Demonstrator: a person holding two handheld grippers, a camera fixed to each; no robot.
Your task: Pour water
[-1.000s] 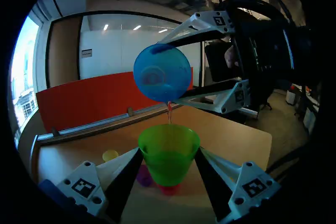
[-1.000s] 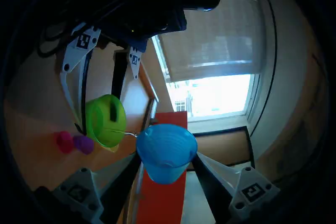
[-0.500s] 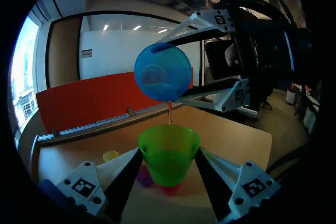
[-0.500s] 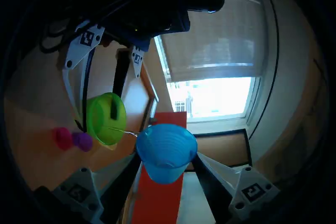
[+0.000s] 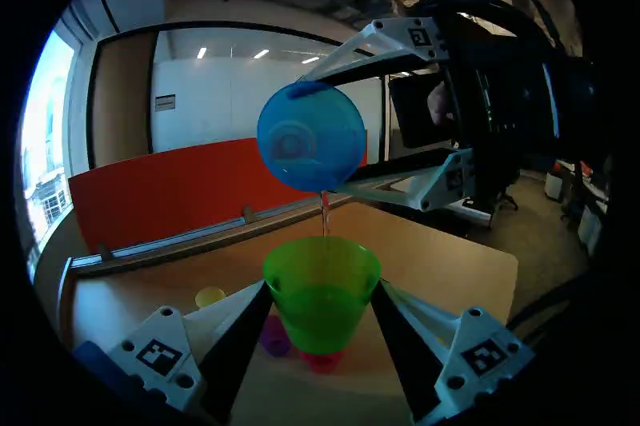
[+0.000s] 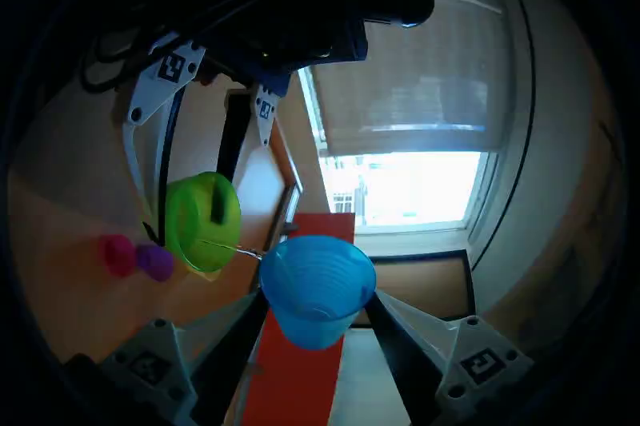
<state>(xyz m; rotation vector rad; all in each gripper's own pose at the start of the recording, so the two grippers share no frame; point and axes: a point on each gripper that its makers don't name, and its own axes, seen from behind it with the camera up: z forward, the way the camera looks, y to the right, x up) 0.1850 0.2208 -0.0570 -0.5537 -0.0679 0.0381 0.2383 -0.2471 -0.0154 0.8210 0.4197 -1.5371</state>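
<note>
In the left gripper view I'm seeing small yellow point(image 5: 210, 295), purple point(image 5: 274, 336) and red point(image 5: 324, 360) cups sitting on the table point(image 5: 448, 258), the red one partly hiding behind the green cup point(image 5: 322, 310). The right gripper view is giving me a bright window point(image 6: 400, 186) instead. The left gripper point(image 5: 321, 292) is clamping both fingers on the upright, part-filled green cup over the table, while the right gripper point(image 6: 318, 298) is squeezing the blue cup point(image 6: 318, 322), tipped just above it, with a thin water stream point(image 5: 324, 218) falling from its rim into the green one.
</note>
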